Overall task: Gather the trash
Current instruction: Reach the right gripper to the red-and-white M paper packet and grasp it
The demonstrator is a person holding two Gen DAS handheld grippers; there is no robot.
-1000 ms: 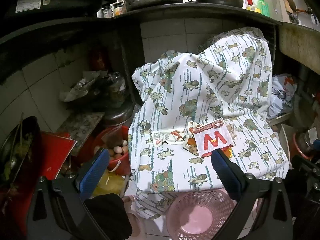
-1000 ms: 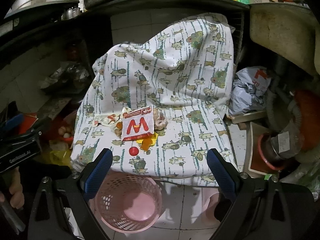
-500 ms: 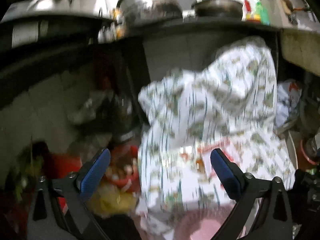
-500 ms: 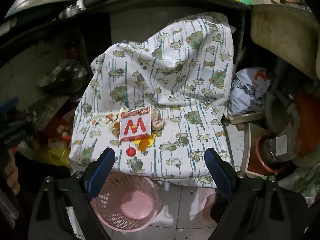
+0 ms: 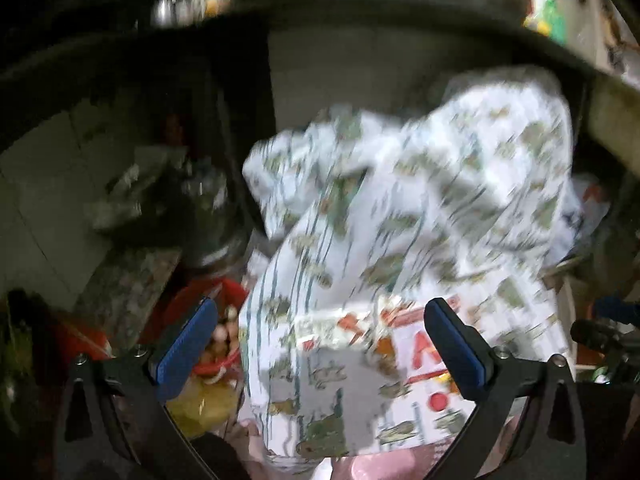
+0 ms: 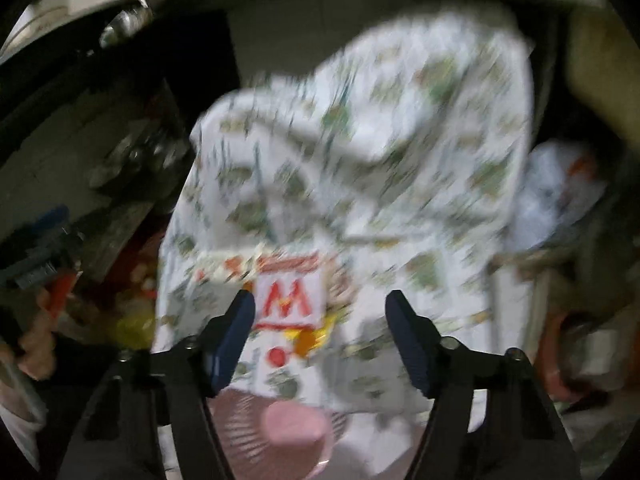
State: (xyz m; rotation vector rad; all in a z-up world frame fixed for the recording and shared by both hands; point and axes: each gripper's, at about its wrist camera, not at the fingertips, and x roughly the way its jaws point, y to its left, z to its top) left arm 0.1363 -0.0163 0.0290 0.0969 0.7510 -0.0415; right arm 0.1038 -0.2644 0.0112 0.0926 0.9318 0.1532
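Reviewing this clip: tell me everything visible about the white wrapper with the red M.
The wrapper is a flat, roughly square white piece, paper or thin plastic by its look, with a red M and red edging. It lies on the patterned cloth among other scraps, above the pink basket. Neither claw touches it. Motion blur hides finer detail.

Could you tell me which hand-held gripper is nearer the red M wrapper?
Right, I judge. The right hand-held gripper frames the M wrapper between its open fingers; the left hand-held gripper is open too, the wrapper behind its right finger.

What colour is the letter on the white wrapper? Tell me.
Red, on the white wrapper lying on the patterned cloth; clearest in the right wrist view.
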